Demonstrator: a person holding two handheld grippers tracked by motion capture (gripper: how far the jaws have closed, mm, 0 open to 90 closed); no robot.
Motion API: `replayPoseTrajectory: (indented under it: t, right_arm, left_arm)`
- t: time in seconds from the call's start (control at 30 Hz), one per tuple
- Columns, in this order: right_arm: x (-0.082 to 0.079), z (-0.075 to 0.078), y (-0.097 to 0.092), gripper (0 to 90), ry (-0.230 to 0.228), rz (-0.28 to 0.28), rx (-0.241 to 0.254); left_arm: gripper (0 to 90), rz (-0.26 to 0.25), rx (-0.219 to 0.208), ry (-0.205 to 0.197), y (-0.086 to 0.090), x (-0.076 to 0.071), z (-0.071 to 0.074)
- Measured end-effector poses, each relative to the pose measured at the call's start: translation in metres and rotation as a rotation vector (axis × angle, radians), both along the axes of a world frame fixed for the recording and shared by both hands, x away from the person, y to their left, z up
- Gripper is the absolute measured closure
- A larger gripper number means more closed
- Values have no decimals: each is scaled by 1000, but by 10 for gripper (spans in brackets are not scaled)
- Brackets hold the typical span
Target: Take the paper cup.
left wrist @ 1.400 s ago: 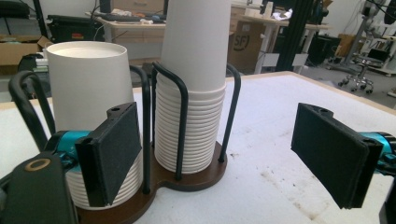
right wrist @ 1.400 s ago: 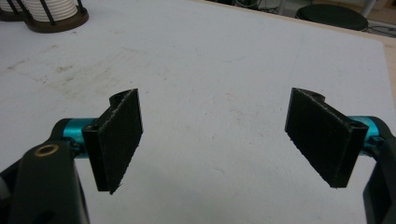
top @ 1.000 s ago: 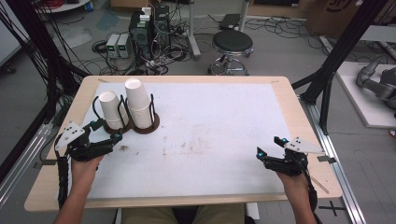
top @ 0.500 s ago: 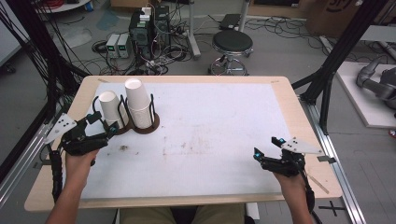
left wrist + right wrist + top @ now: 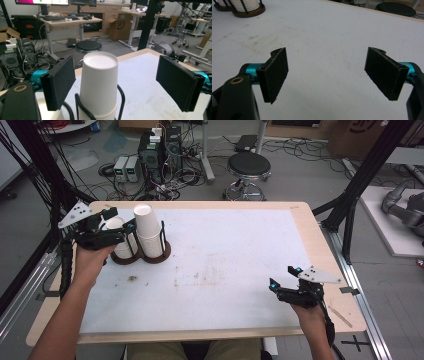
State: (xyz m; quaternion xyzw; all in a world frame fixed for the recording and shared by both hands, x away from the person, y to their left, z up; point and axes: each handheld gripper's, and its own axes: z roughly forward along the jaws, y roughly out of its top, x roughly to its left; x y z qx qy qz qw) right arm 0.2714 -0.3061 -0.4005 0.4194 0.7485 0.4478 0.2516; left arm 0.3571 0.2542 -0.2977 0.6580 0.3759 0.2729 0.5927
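Note:
Two stacks of upside-down white paper cups stand in a brown holder (image 5: pixel 142 257) with black wire hoops at the table's far left. The taller stack (image 5: pixel 148 229) rises beside a shorter one (image 5: pixel 119 247). My left gripper (image 5: pixel 121 220) hovers raised over the shorter stack, open. In the left gripper view the taller stack (image 5: pixel 100 82) shows between the two black pads (image 5: pixel 58 82), closer to the left one, and neither touches it. My right gripper (image 5: pixel 282 277) rests low near the front right, open, with only bare white mat between its jaws (image 5: pixel 327 75).
A white mat (image 5: pixel 225 245) with faint brown stains covers the wooden table (image 5: pixel 305 227). The cup holder (image 5: pixel 247 10) lies far off in the right gripper view. Beyond the table stand a black stool (image 5: pixel 249 166), computer boxes (image 5: pixel 160 145) and black frame posts (image 5: pixel 357 195).
My left gripper has risen and moved away from the front edge, up to the cup stacks. The right gripper has stayed where it was, jaws unchanged.

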Motion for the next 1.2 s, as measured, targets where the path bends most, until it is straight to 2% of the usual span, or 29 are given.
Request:
replayPoseTrajectory:
  t: [0.1,0.13,0.23,0.57,0.77,1.07,1.2]
  right_arm:
    - [0,0,-1,197,2,-2,1]
    - [0,0,-1,197,0,-3,3]
    - [0,0,-2,197,1,-1,1]
    - [0,-1,-2,197,9,-3,3]
    - [1,-1,-3,197,11,-5,4]
    - [1,-1,-5,197,6,-10,2]
    - [1,-1,-5,198,11,-14,3]
  left_arm:
    - [156,7,18,9,-3,7,3]
    - [155,13,29,24,-7,15,5]
    - [155,22,43,37,-13,25,4]
    - [184,31,60,87,-25,44,-11]
    - [204,51,63,108,-31,51,-16]
    - [332,83,68,118,-33,52,-17]
    - [340,96,70,123,-32,51,-16]
